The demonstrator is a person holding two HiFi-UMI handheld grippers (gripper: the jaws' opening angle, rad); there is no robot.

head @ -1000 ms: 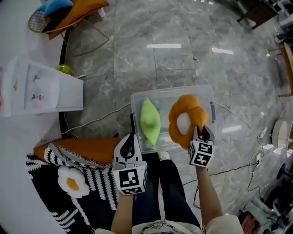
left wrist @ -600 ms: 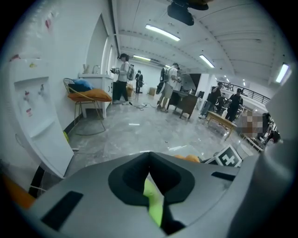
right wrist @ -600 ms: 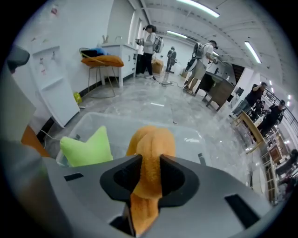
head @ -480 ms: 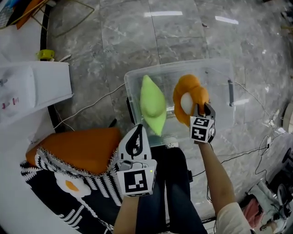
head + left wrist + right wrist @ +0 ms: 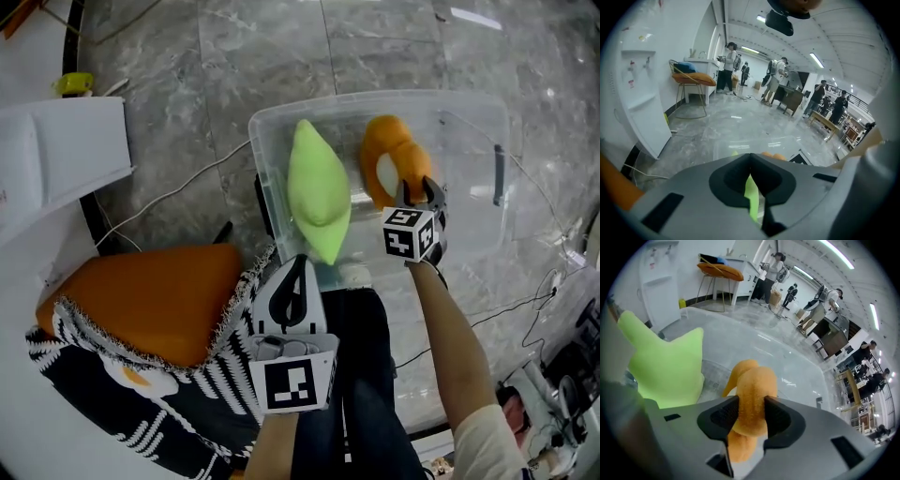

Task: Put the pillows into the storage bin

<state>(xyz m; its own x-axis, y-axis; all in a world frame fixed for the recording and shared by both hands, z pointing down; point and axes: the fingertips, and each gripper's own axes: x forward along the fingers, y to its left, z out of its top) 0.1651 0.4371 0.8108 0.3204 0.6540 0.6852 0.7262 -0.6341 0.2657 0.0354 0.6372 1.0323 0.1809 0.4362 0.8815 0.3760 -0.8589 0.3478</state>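
Grey marble floor (image 5: 262,56), clear storage bin (image 5: 469,216) on it in front of the person's legs. Green pillow (image 5: 319,192) inside the bin's left half, standing on edge, long axis running near-to-far, pointed ends toward the near and far walls. Orange pillow (image 5: 389,159) with a white centre patch in the bin's right half, beside the green one, its length running from the jaws toward the far wall. Right gripper (image 5: 419,187) clamps its near edge; jaws have just been opening, pads pressing the fabric on both sides. Left gripper (image 5: 298,262) clenched, empty, at the bin's near wall. Orange cushion (image 5: 150,300) on the left, outside the bin.
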